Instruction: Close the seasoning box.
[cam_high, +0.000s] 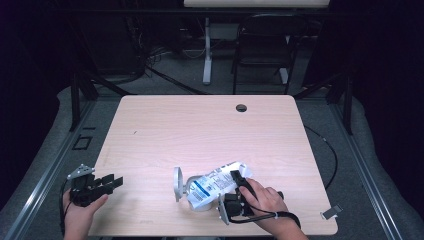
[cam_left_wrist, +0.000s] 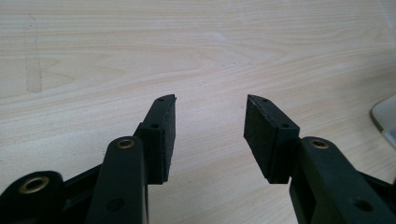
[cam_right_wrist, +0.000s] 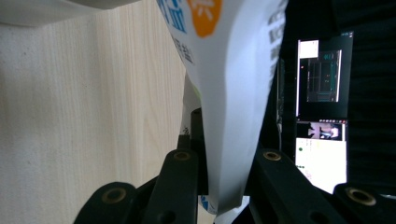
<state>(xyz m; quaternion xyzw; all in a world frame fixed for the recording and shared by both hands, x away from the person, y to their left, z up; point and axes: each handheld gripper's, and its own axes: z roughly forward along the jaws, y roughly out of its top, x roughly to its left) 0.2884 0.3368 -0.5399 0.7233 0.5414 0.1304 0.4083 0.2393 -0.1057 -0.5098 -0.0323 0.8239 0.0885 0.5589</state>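
A white pouch (cam_high: 215, 181) with blue print lies tilted near the table's front edge, its lower end over a white round container (cam_high: 200, 203). A white disc (cam_high: 177, 184) stands on edge just left of the container. My right gripper (cam_high: 239, 178) is shut on the pouch's upper right end, with a hand behind it. In the right gripper view the pouch (cam_right_wrist: 229, 93) runs up from between the two black jaws of that gripper (cam_right_wrist: 224, 154), pinched there. My left gripper (cam_high: 116, 181) rests at the table's front left corner, open with nothing between its pads (cam_left_wrist: 210, 126).
The pale wood table (cam_high: 200, 130) has a cable hole (cam_high: 241, 107) at the back. A small grey clip (cam_high: 331, 212) lies at the front right corner. A black chair (cam_high: 262, 45) and a white desk leg stand beyond the table. Lit screens (cam_right_wrist: 322, 116) glow past the pouch.
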